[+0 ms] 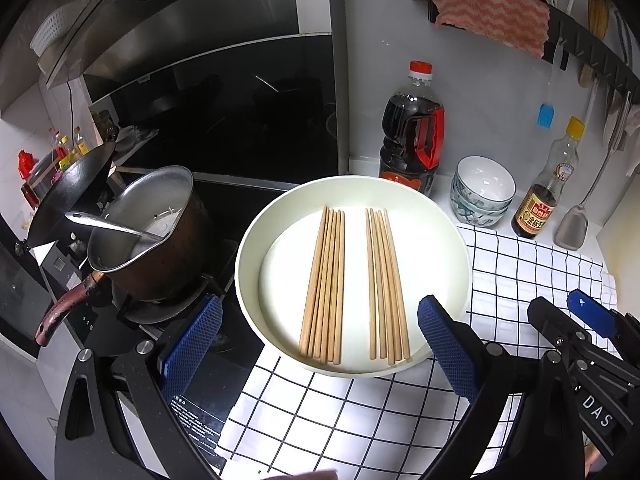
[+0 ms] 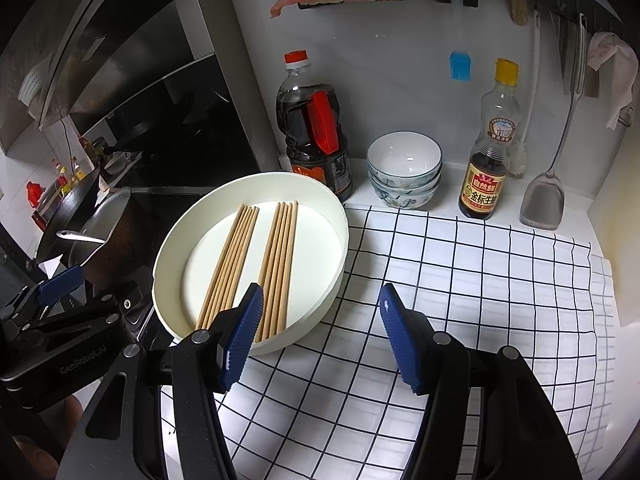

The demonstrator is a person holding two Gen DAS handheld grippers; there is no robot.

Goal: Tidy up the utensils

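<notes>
Two tidy bundles of chopsticks lie side by side in the white dish on the checked worktop cloth, seemingly sorted. Left gripper and right gripper hover nearby, fingers apart, holding nothing.

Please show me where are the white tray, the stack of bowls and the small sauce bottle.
white tray (image 2: 320,204): right wrist view, far rim.
stack of bowls (image 2: 404,156): right wrist view, top bowl's inside.
small sauce bottle (image 2: 482,192): right wrist view, label.

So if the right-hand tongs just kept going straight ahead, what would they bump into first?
Probably the checked cloth: the right tongs, open and empty, point down at it just right of the white dish. Depth is hard to judge.
</notes>
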